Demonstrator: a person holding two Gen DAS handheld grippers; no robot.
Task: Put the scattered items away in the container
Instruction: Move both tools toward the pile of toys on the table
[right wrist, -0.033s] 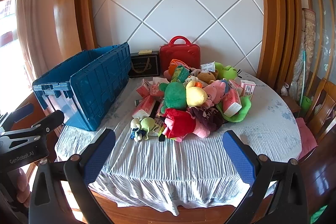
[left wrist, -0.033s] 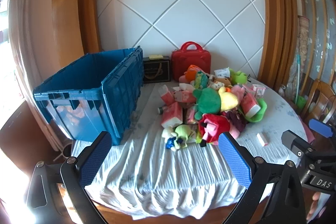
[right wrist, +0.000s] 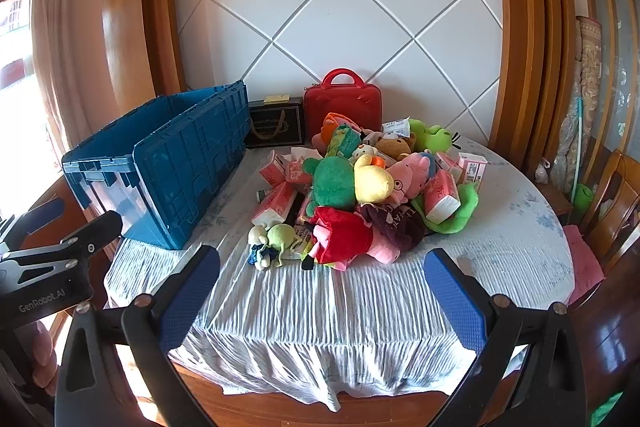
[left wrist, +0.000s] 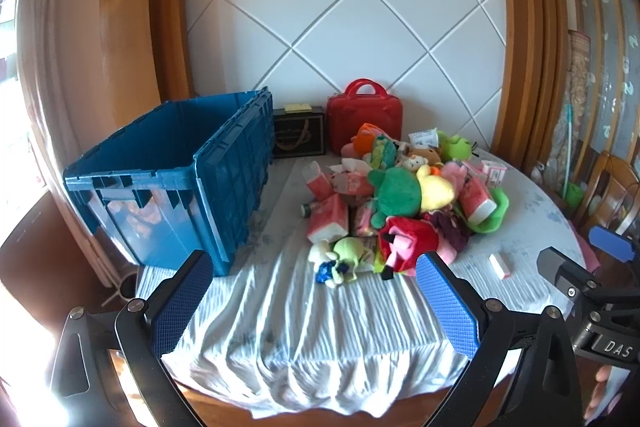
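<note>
Both grippers spread and empty; pile on worktop, crate beside it.

Left gripper (left wrist: 314,287) and right gripper (right wrist: 322,267) hover at the near worktop (left wrist: 300,327) edge, fingers released, grasping nothing. Plush toys and tissue packs (left wrist: 400,195) are heaped at frame centre, clear of the blue crate (left wrist: 224,187) at left. One small box (left wrist: 500,265) lies apart at lower right. Crate floor is hidden. No change is readable from this instant. Judgement: most of the sorting remains.
</note>
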